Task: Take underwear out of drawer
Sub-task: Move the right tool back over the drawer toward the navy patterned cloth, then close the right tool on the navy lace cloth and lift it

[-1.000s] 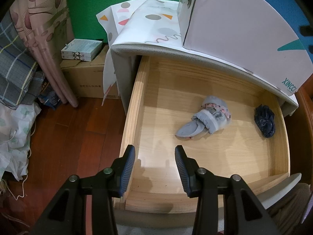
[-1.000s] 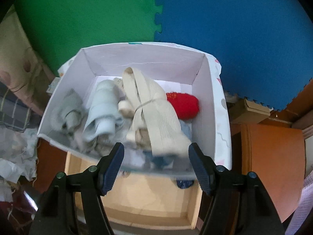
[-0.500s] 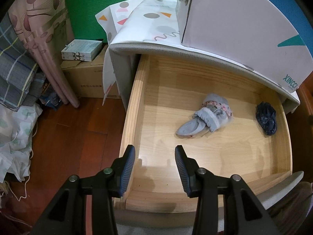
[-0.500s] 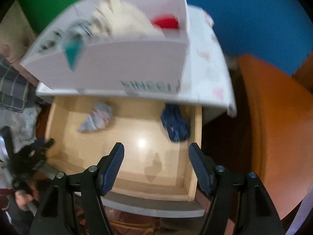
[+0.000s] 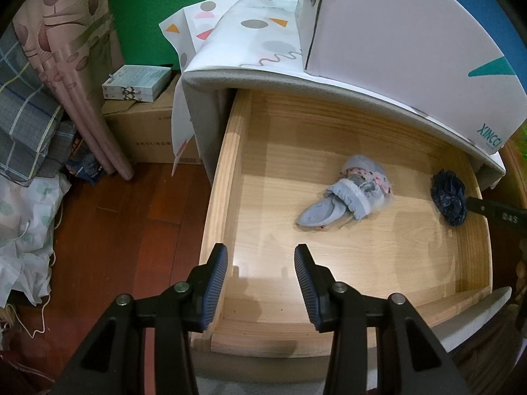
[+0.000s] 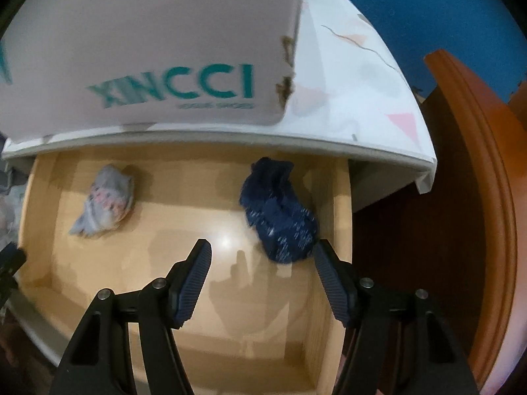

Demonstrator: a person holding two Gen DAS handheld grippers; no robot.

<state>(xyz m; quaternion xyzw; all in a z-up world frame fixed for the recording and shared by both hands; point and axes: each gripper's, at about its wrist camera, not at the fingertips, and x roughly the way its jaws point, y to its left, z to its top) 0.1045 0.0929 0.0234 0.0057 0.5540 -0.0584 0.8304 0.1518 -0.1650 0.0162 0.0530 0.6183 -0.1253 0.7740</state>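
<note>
Inside, two small bundles of underwear are lying on the smooth floor of the pulled-out pale wooden drawer [image 5: 227,177]: a crumpled dark navy speckled bundle of underwear [image 6: 280,214] sitting toward the drawer's right wall, and a soft grey bundle with a pink floral print and a ribbed white band [image 5: 349,194] resting well apart from it, near the middle. The right gripper [image 6: 262,275] is hovering over the navy bundle, which is lying at about one o'clock from its ribbed blue pads; its jaws have just been closing a little, yet are standing wide and gripping nothing. The left gripper [image 5: 260,276] is pausing above the drawer's left front corner, jaws moderately apart and empty, the grey bundle at one o'clock. A white cardboard shoebox printed XINCCI in teal [image 6: 158,49] is sitting on the patterned white cloth [image 5: 250,36] covering the cabinet top.
</note>
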